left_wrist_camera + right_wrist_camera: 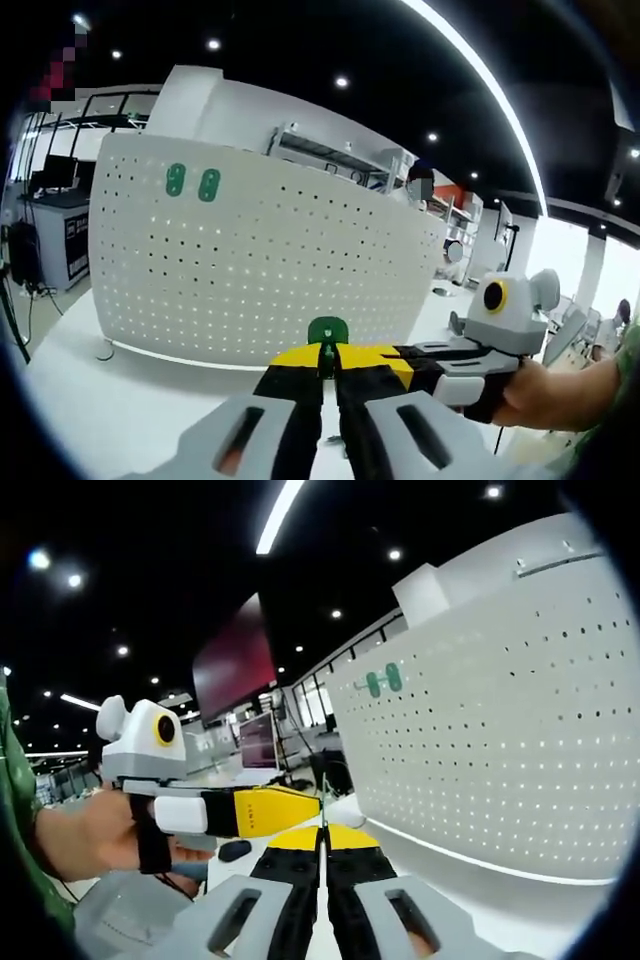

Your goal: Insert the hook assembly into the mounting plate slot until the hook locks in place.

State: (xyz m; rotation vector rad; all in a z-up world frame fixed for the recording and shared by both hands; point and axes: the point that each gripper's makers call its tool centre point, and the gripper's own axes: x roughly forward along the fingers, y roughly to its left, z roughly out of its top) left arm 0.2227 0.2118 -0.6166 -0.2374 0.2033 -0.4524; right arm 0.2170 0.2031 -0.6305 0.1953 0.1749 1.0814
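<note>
- While both tools meet in front of the board, I read the green hook (327, 331) as pinched at the tip of the left tool (328, 362), whose jaws stand together on it; the hook's rounded green head pokes up above the yellow jaw tips.
- From the right gripper view, the right tool (322, 842) has its jaws drawn together on a thin green sliver, which I take to be the same hook seen edge-on, though it is too thin to be sure.
- The hook is held in the air, well apart from the white pegboard (260, 260) that stands upright on the desk (110, 400); nothing is seated yet.
- I judge the step in hand to be a carry or a re-grip before insertion.
- The next move calls for one tool to let go, then for lining the hook's back up with a row of holes and pressing it in until it catches.
- Two green hooks (192, 183) already sit side by side near the board's upper edge.
- No containers lie near the work that I can make out; the desk near the board looks bare.
</note>
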